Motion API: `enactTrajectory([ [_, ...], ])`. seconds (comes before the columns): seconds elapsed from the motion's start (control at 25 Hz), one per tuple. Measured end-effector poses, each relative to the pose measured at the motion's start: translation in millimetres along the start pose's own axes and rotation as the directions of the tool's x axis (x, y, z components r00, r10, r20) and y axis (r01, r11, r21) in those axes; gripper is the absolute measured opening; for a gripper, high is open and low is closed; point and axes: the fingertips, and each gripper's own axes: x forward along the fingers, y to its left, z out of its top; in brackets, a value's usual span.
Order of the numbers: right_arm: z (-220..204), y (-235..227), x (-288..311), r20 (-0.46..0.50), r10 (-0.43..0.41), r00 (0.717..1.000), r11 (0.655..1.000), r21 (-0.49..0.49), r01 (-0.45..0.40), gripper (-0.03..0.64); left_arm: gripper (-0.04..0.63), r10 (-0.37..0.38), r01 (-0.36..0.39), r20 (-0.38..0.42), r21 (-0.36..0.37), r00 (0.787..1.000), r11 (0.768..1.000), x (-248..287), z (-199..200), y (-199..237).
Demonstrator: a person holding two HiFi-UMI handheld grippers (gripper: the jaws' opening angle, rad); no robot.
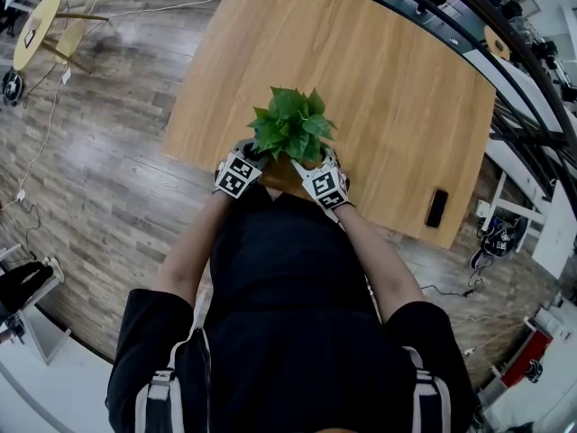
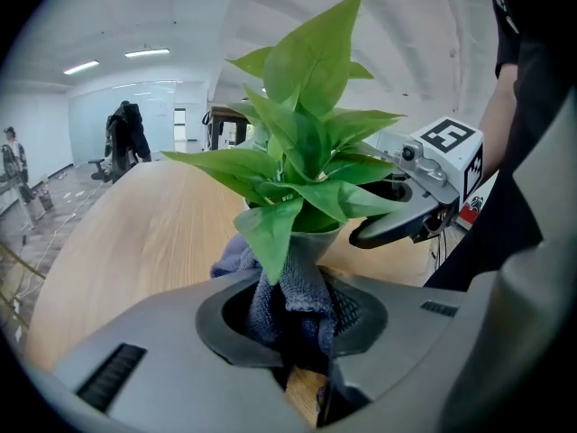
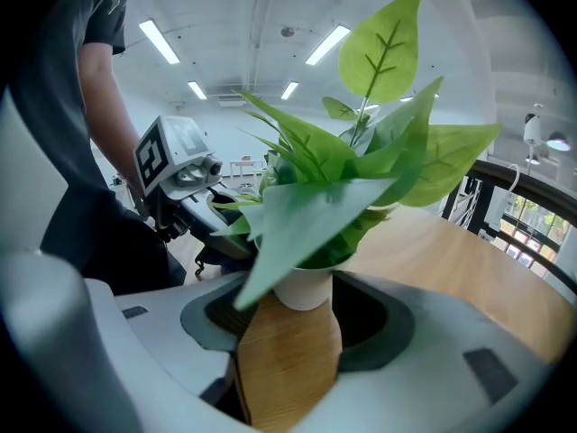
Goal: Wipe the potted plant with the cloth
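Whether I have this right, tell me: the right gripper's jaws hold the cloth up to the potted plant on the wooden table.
One thing is wrong: the left gripper, not the right gripper, holds the cloth in its jaws up to the potted plant on the wooden table. The left gripper view shows it. The right one's jaws stand apart, with no cloth between them.

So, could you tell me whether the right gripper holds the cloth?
No, the cloth sits clamped in the left gripper, while the right gripper stands open by the pot.
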Motion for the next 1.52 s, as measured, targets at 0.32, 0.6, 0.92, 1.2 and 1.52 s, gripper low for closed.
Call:
enactTrajectory([
  [0.32,-1,17,-4,0.004,0.030,1.000,1.000,-0.001,-0.030,0.241,0.112,0.032,-0.032,0.010,-0.026,0.999,0.999,-1,1,7],
  [0.6,-1,36,-9,0.016,0.112,0.994,0.994,-0.018,-0.111,0.241,0.112,0.017,-0.016,0.006,-0.010,1.000,1.000,2,2,0],
  [0.92,-16,13,-7,-0.023,0.052,0.998,0.998,0.018,-0.052,0.241,0.112,0.028,-0.027,0.009,-0.042,1.000,0.999,6,3,6],
  [1.2,-1,-23,-4,-0.010,0.008,1.000,0.993,-0.114,-0.009,0.242,0.114,0.048,-0.046,0.025,-0.075,0.999,0.996,6,11,14],
  [1.52,1,-20,0,-0.009,0.006,1.000,0.994,-0.106,-0.007,0.242,0.114,0.012,-0.011,0.018,-0.055,1.000,0.998,4,9,5],
])
